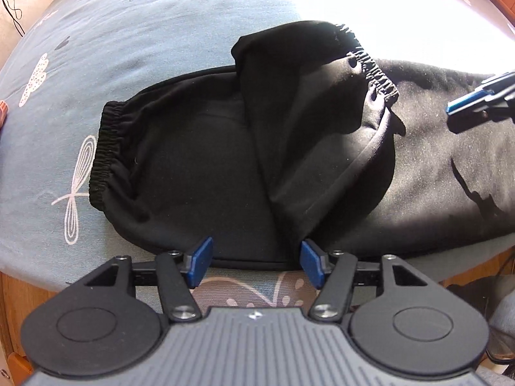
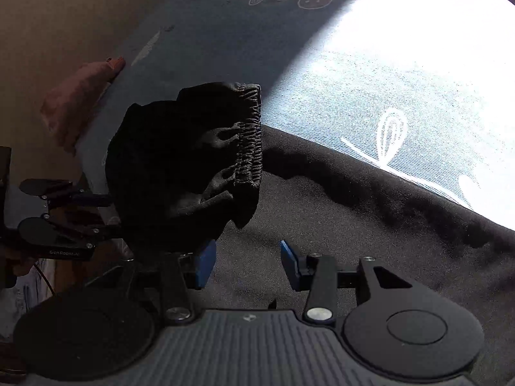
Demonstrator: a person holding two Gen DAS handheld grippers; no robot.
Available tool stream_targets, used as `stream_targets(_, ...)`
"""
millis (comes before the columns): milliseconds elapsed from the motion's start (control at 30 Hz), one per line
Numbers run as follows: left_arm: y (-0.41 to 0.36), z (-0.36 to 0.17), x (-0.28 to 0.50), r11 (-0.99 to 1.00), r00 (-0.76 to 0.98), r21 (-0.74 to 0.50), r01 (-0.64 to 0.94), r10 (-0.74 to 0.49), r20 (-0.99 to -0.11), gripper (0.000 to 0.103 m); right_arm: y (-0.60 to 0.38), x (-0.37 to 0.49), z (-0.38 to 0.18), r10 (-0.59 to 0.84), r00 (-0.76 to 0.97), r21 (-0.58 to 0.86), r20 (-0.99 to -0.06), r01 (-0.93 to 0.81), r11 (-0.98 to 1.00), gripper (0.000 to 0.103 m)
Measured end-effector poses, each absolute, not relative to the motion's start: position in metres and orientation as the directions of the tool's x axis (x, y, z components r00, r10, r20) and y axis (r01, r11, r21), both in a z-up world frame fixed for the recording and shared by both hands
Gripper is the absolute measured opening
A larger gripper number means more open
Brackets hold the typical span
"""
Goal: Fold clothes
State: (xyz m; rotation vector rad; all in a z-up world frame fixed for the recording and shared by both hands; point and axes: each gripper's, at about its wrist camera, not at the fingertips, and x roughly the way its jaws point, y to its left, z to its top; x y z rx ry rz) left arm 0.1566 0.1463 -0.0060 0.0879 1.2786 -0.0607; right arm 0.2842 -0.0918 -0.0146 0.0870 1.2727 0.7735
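Black trousers (image 1: 209, 160) lie on a blue-grey patterned sheet (image 1: 96, 48), one leg folded back over the rest. One elastic cuff (image 1: 109, 148) sits at the left; a second cuff (image 1: 370, 61) lies on top at the upper right. My left gripper (image 1: 256, 262) is open, its blue pads (image 1: 201, 262) on either side of the fold's near edge without pressing it. In the right wrist view the folded leg's cuff (image 2: 249, 138) bunches up over the flat trouser fabric (image 2: 354, 225). My right gripper (image 2: 248, 265) hovers open above that fabric, holding nothing; its tip (image 1: 476, 103) shows at the right.
The sheet (image 2: 402, 80) is in bright sunlight at the far right. A pink cloth (image 2: 77, 103) lies at the sheet's left edge. A wooden edge (image 1: 19, 305) runs below the sheet near me. The left gripper (image 2: 64, 225) appears at the left of the right wrist view.
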Motion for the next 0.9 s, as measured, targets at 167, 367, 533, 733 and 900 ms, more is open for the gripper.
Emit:
stream_targets(167, 0.172, -0.001, 0.158, 0.993, 0.312, -0.103, 0.051, -0.114, -0.943, 0.06, -0.07, 0.309, -0.033, 0.592, 0.056, 0.522, -0.804, -0.408, 0.749, 0.052)
stream_targets(367, 0.218, -0.006, 0.153, 0.966, 0.311, -0.254, -0.044, -0.228, -0.922, 0.06, -0.061, 0.321, -0.051, 0.597, 0.037, 0.556, -0.801, -0.322, 0.766, 0.053)
stream_targets(533, 0.246, 0.002, 0.147, 0.954, 0.343, -0.272, -0.126, -0.215, -0.914, 0.06, -0.057, 0.326, -0.052, 0.664, 0.031, 0.633, -0.747, -0.275, 0.724, 0.055)
stream_targets(733, 0.262, 0.01, 0.152, 0.927, 0.392, -0.337, -0.164, -0.252, -0.885, 0.06, -0.018, 0.318, -0.031, 0.714, 0.008, 0.663, -0.7, -0.365, 0.654, 0.055)
stream_targets(900, 0.281, 0.016, 0.158, 0.892, 0.439, -0.4, -0.208, -0.28, -0.854, 0.06, 0.03, 0.307, -0.016, 0.746, -0.042, 0.671, -0.665, -0.472, 0.572, 0.055)
